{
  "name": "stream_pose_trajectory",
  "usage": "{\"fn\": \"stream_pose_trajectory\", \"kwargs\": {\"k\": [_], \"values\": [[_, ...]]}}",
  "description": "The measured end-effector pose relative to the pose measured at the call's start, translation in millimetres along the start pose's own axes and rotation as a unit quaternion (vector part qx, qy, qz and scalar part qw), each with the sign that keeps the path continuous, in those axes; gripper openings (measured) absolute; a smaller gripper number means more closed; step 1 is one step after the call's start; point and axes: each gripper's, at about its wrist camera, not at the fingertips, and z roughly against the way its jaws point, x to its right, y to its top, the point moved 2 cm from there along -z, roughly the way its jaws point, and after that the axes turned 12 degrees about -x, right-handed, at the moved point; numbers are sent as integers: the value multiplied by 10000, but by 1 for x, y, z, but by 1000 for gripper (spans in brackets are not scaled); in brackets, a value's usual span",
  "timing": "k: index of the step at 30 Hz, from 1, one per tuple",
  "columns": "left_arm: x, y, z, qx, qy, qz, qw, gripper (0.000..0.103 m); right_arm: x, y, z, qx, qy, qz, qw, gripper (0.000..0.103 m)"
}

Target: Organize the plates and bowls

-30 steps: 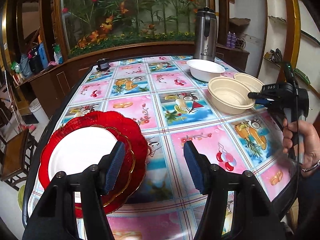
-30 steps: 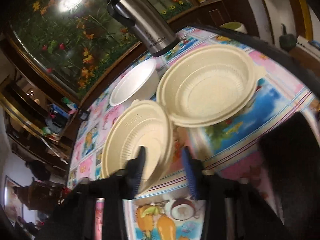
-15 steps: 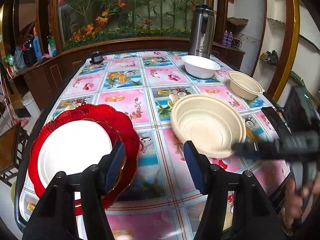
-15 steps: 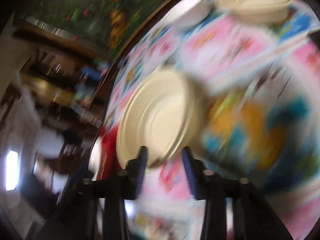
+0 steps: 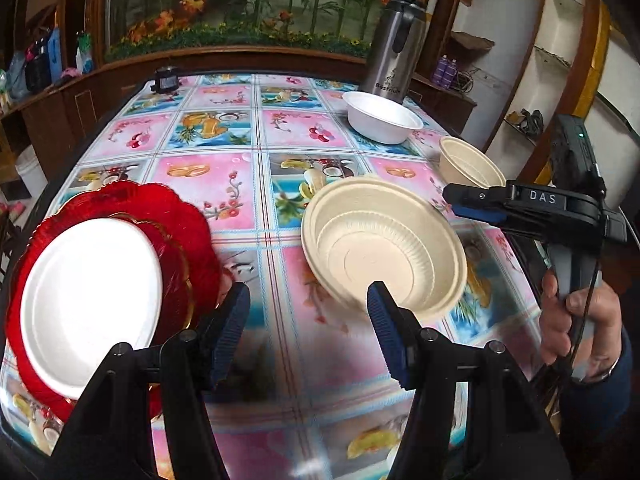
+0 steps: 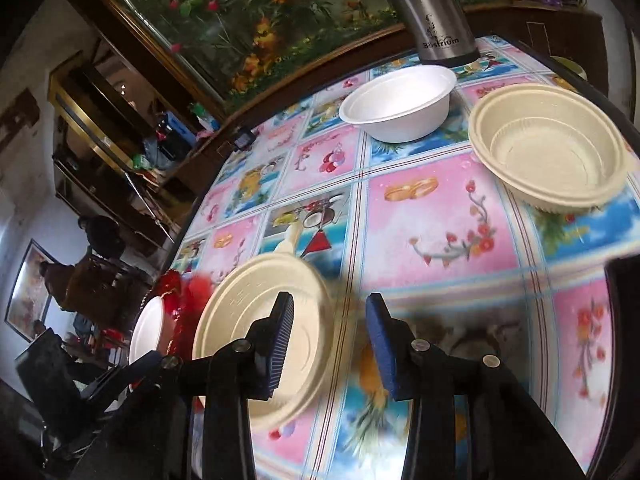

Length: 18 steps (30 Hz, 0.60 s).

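A large cream bowl (image 5: 384, 248) sits tilted mid-table, blurred in the right wrist view (image 6: 248, 332). My right gripper (image 6: 330, 320) is open; the bowl's rim lies just inside its left finger, and the pads do not press on it. In the left wrist view that gripper (image 5: 454, 204) hangs at the bowl's right edge. My left gripper (image 5: 308, 308) is open and empty, low over the cloth between the bowl and a stack of red plates (image 5: 188, 220) topped by a white plate (image 5: 88, 296). A white bowl (image 6: 400, 108) and a second cream bowl (image 6: 552, 152) stand further back.
A steel thermos (image 5: 394, 52) stands at the far edge behind the white bowl. A small black device (image 5: 166, 80) sits at the far left corner. A person's hand (image 5: 576, 320) holds the right gripper's handle by the table's right edge (image 5: 532, 264). Shelves line the right wall.
The right gripper carried the cream bowl leftward, away from the other cream bowl to mid-table, then opened and released its rim. The left gripper shifted slightly and stayed open.
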Motion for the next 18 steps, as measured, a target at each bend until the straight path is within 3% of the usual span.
{"fn": "stream_pose_trajectory", "kwargs": {"k": [7, 11, 13, 14, 16, 18], "values": [[8, 28, -27, -201, 355, -59, 9992, 60, -12, 3, -11, -45, -72, 241, 9997, 38], [8, 23, -36, -371, 188, 29, 9991, 60, -18, 8, -18, -77, -200, 502, 9985, 38], [12, 21, -39, -401, 168, -39, 9990, 60, -19, 7, -25, -177, -159, 614, 9978, 27], [14, 22, -41, -408, 217, -83, 9989, 60, -18, 5, -29, -262, -202, 595, 9977, 9], [15, 24, -46, -432, 280, -105, 9986, 60, -14, -2, -28, -308, 92, 432, 9985, 9], [15, 29, -51, -416, 388, -134, 9983, 60, -11, -13, -21, -254, 79, 291, 9992, 9]]}}
